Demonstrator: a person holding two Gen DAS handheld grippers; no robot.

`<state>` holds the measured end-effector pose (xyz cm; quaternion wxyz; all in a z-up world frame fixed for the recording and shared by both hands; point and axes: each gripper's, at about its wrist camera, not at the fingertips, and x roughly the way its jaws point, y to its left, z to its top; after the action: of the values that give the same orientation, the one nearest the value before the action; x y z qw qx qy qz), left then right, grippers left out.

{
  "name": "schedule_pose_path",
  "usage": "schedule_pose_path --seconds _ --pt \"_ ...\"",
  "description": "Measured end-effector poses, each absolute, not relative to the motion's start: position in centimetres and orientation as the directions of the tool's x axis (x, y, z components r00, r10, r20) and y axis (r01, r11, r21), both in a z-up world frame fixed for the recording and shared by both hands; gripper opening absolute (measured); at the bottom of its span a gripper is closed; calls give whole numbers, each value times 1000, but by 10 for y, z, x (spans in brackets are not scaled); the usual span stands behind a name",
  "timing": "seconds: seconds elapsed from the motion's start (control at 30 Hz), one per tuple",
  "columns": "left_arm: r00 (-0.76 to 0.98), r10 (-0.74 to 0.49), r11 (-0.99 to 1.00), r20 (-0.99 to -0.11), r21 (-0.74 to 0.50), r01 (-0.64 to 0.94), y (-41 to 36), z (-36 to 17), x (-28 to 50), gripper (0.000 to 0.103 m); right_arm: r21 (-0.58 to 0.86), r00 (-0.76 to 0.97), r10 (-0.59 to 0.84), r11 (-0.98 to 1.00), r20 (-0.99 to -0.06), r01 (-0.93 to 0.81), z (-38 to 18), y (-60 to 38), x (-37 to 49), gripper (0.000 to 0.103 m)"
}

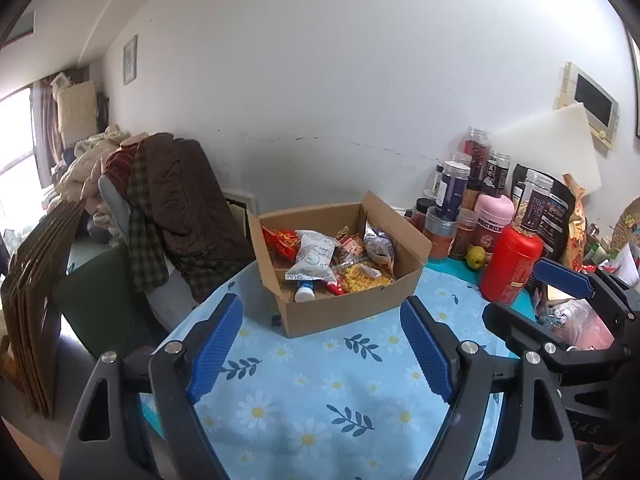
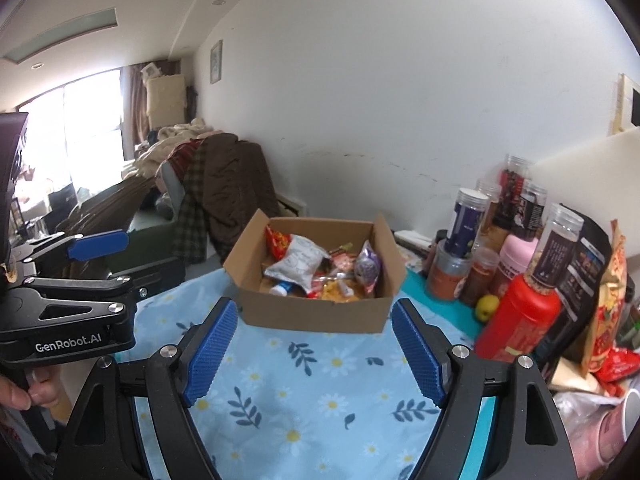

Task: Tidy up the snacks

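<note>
left gripper (image 1: 320,344): fingers spread wide, holding nothing, above the near part of the table (image 1: 304,400) | right gripper (image 2: 316,346): fingers spread, also holding nothing | cardboard box (image 1: 352,308): open, full of snack packets (image 1: 316,258), near the table's far edge | red bottle (image 1: 510,264): at the right side

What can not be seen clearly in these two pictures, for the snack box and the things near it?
- Cardboard box: its bottom is hidden under the piled snack packets, both views.
- Small white bottle: only the blue-capped end shows; a white packet covers the rest.
- Red bottle: label print is too small to read.
- Snack bags at the right: cut off by the fisheye edge.
- Left gripper and right gripper: both open, empty.
</note>
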<state>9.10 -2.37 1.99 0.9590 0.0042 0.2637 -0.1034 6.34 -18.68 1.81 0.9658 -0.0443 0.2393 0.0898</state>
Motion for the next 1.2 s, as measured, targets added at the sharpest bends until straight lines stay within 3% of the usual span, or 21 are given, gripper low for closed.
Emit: schedule_pose_path --seconds 1.2 --pt "830 -172 983 -530 -39 179 -25 14 94 81 -18 861 161 981 -483 -193 13 -193 65 80"
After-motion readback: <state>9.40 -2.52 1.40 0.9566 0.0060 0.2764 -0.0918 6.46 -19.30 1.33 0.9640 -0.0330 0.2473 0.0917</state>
